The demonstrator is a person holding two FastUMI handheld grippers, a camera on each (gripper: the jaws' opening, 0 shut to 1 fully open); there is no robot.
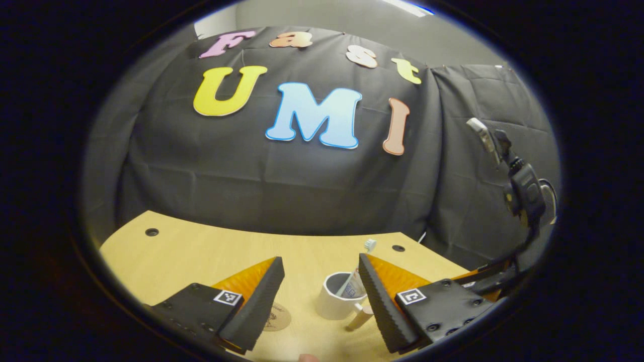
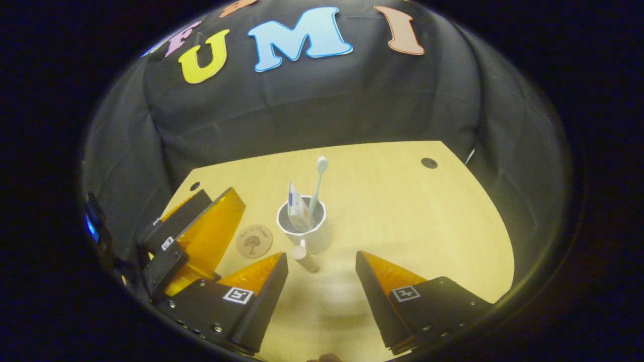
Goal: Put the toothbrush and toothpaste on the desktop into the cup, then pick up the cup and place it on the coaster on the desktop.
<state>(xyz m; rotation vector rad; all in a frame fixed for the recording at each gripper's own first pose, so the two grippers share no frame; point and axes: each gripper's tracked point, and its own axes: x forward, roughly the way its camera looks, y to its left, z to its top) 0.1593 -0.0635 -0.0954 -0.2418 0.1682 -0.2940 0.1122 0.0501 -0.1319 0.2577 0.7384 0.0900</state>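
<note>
Nearest in the right gripper view, the right gripper [image 2: 322,281] hangs over the desktop [image 2: 402,226] with its jaws spread wide and nothing between them. Just beyond, at 12 o'clock, stands the cup [image 2: 302,223], its handle [image 2: 304,256] pointing back at the gripper; the toothbrush [image 2: 318,183] and toothpaste [image 2: 298,211] already stand inside. The coaster [image 2: 254,241] lies at the cup's 9 o'clock, close but apart. The left gripper [image 1: 322,296] is likewise wide open and empty. Judged best: close both fingers squarely on the handle, lift level so the 2 items stay put, then centre the cup on the coaster.
</note>
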